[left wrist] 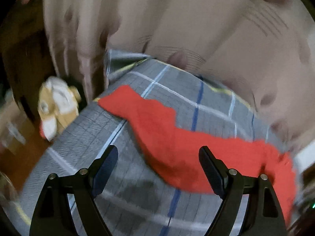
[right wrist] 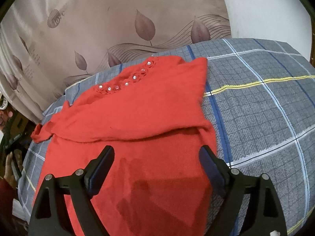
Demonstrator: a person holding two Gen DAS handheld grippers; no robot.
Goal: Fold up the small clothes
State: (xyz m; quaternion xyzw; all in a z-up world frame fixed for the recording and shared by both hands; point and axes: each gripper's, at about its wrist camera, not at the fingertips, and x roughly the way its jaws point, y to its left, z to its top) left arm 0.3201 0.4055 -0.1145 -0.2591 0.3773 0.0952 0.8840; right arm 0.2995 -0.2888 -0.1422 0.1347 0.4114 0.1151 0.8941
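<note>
A small red knit garment [right wrist: 137,118] with shiny beads along its neckline lies on a grey plaid bedsheet [right wrist: 265,108]. Its top part is folded down over the body. My right gripper [right wrist: 157,153] is open and empty, hovering just above the lower body of the garment. In the blurred left wrist view the same red garment [left wrist: 167,137] stretches across the plaid sheet [left wrist: 94,137]. My left gripper [left wrist: 159,155] is open and empty, with its right finger over the garment's edge.
A beige curtain with a leaf print [right wrist: 118,19] hangs behind the bed. A tan and white stuffed toy [left wrist: 57,106] sits at the bed's left edge. Dark furniture and boxes [left wrist: 13,133] stand to the left, off the bed.
</note>
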